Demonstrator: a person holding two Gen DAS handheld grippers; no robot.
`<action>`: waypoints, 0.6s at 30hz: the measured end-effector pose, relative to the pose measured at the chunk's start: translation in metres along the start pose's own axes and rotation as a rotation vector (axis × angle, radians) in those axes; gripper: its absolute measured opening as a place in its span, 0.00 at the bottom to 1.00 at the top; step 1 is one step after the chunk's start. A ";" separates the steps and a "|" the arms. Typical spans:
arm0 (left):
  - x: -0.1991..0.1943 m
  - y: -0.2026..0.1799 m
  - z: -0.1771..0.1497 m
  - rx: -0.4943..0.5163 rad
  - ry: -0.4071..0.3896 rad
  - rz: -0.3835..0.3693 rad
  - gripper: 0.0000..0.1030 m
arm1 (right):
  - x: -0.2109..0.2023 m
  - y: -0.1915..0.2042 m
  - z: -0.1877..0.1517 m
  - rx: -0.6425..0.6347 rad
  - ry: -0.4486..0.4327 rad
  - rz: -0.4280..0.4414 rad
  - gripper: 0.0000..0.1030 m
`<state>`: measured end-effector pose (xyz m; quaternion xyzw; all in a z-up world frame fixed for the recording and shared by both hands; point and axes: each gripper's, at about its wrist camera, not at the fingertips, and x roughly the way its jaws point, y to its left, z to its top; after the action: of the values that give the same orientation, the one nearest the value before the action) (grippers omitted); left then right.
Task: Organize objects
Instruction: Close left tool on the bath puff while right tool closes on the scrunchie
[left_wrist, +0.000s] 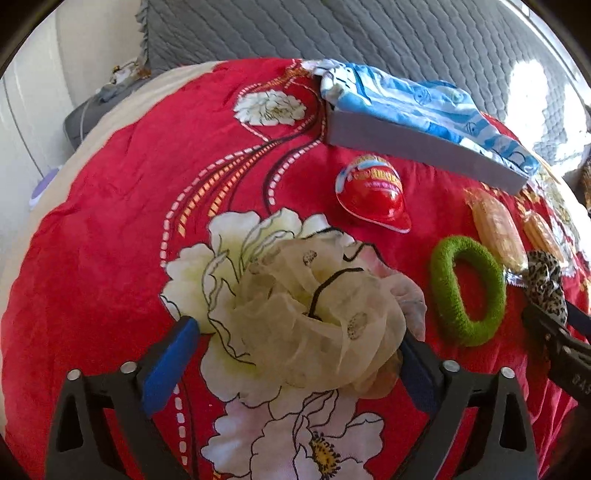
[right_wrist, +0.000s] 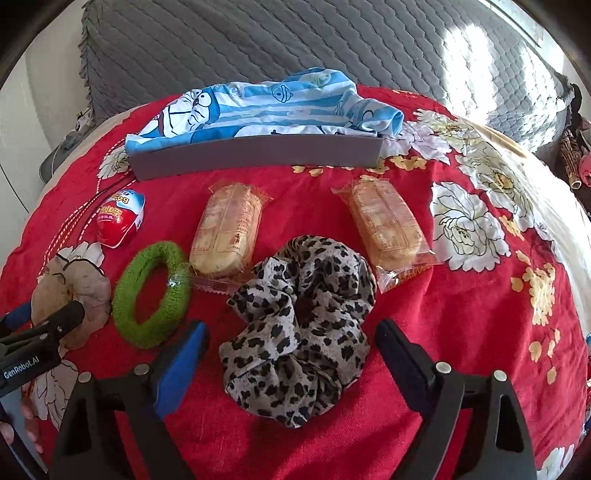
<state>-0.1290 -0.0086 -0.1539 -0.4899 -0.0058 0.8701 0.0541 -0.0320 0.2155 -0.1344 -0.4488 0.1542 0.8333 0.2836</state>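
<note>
My left gripper (left_wrist: 299, 350) is open, its blue pads on either side of a cream sheer scrunchie (left_wrist: 314, 317) that lies on the red floral blanket (left_wrist: 129, 206). My right gripper (right_wrist: 291, 350) is open around a leopard-print scrunchie (right_wrist: 295, 325). A green fuzzy hair tie (left_wrist: 467, 290) lies between the two scrunchies; it also shows in the right wrist view (right_wrist: 151, 293). A red egg-shaped toy pack (left_wrist: 373, 192) (right_wrist: 120, 218) lies behind them. Two wrapped cakes (right_wrist: 225, 229) (right_wrist: 388, 225) lie behind the leopard scrunchie.
A grey box (right_wrist: 258, 151) (left_wrist: 417, 144) stands at the back with a blue and white cartoon cloth (right_wrist: 258, 107) draped in it. A grey quilted cushion (right_wrist: 258, 40) lies beyond. The left gripper (right_wrist: 40, 332) shows at the right wrist view's left edge.
</note>
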 end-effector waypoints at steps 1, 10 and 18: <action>0.000 0.000 0.000 0.001 0.005 -0.013 0.88 | 0.001 0.000 0.000 0.004 0.004 -0.002 0.87; 0.004 -0.001 0.000 0.021 0.047 -0.087 0.51 | 0.009 -0.002 0.003 0.021 0.033 0.014 0.63; 0.003 -0.006 0.000 0.037 0.055 -0.130 0.29 | 0.009 0.000 0.002 0.014 0.036 0.017 0.49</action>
<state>-0.1303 -0.0020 -0.1563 -0.5113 -0.0202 0.8508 0.1195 -0.0372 0.2191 -0.1410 -0.4602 0.1688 0.8265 0.2768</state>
